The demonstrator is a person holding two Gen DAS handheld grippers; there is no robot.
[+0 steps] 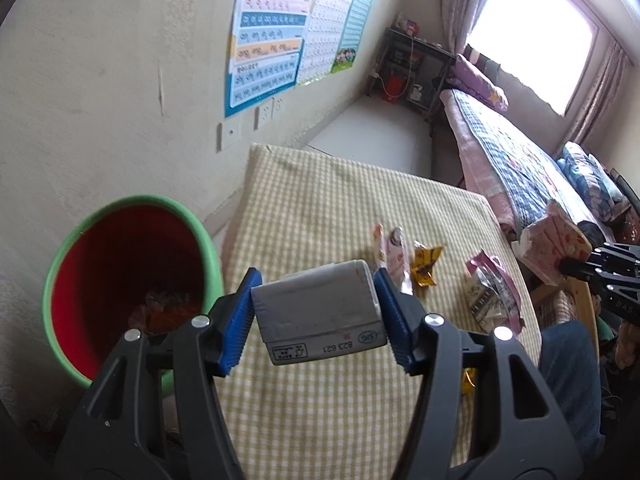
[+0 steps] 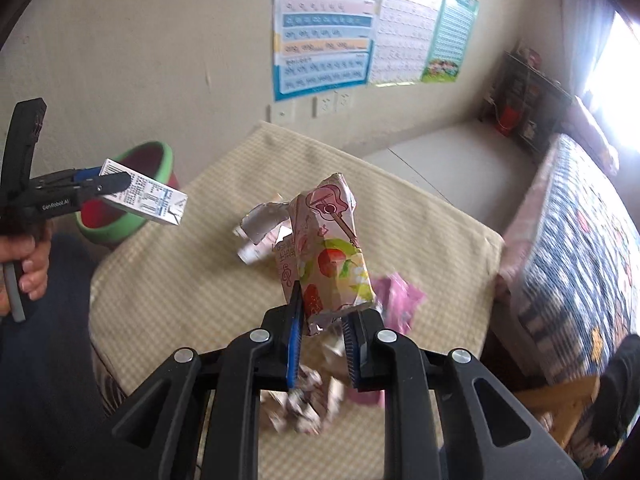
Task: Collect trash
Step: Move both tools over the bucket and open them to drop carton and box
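Observation:
My left gripper (image 1: 316, 312) is shut on a small grey drink carton (image 1: 320, 312), held above the near part of the checked yellow table (image 1: 340, 408). The same carton (image 2: 148, 196) and left gripper (image 2: 116, 184) show at the left of the right wrist view, close to the bin. A green bin with a red inside (image 1: 128, 276) stands on the floor left of the table, with some litter at its bottom. My right gripper (image 2: 320, 324) is shut on a crumpled pink fruit-print carton (image 2: 328, 256), lifted over the table. Several wrappers (image 1: 424, 268) lie on the cloth.
A silver and pink wrapper (image 1: 492, 300) lies right of the yellow one, and more crumpled wrappers (image 2: 304, 404) sit under my right gripper. A bed with a patterned quilt (image 1: 516, 152) runs along the right. A wall with posters (image 1: 272, 32) is behind. A person's blue-clad leg (image 2: 44, 320) is at left.

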